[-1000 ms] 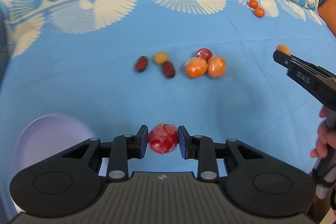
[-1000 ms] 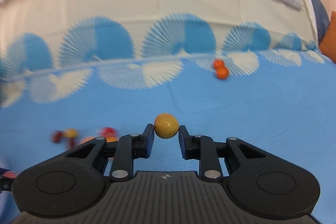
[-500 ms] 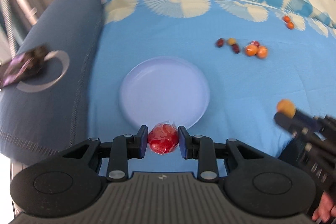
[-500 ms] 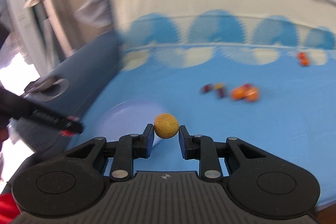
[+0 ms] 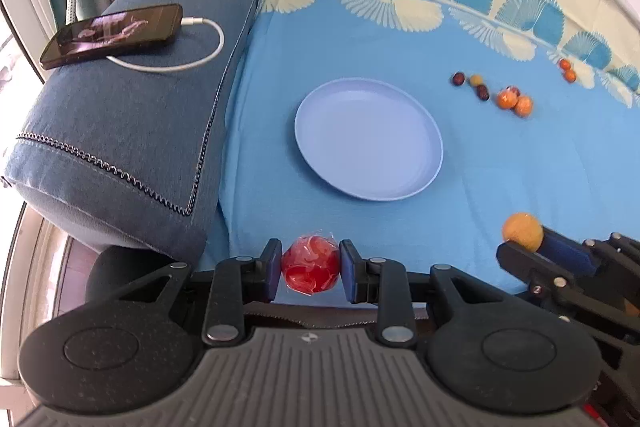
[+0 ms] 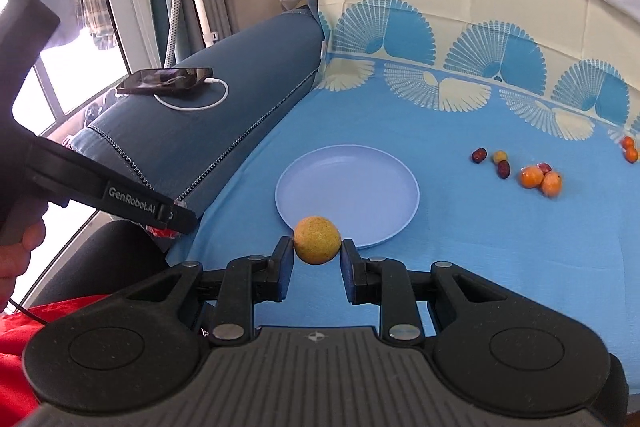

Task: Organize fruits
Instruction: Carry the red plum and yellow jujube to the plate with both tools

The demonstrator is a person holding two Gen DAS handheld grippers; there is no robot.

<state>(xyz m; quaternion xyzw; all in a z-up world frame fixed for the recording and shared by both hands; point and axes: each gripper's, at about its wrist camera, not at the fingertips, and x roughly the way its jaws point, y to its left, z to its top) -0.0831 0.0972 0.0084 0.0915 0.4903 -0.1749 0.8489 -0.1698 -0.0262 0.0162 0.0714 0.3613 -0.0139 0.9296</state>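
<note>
My left gripper (image 5: 310,270) is shut on a red fruit in clear wrap (image 5: 310,269), held over the near edge of the blue cloth. My right gripper (image 6: 317,255) is shut on a round yellow fruit (image 6: 317,238), just in front of the near rim of the pale blue plate (image 6: 320,171). In the left wrist view the plate (image 5: 340,115) lies bare ahead, and the right gripper (image 5: 520,239) with its yellow fruit (image 5: 522,225) shows at right. In the right wrist view the left gripper (image 6: 176,227) reaches in from the left. Several loose fruits (image 5: 508,98) lie right of the plate.
A blue sofa arm (image 5: 120,131) borders the cloth on the left, with a phone (image 5: 114,33) and white cable on it. Two small orange fruits (image 6: 630,149) lie far right. A hand (image 6: 16,251) holds the left gripper's handle.
Both grippers swung left and a little up from the fruit cluster to the plate, each keeping its fruit. The plate and sofa arm came into view.
</note>
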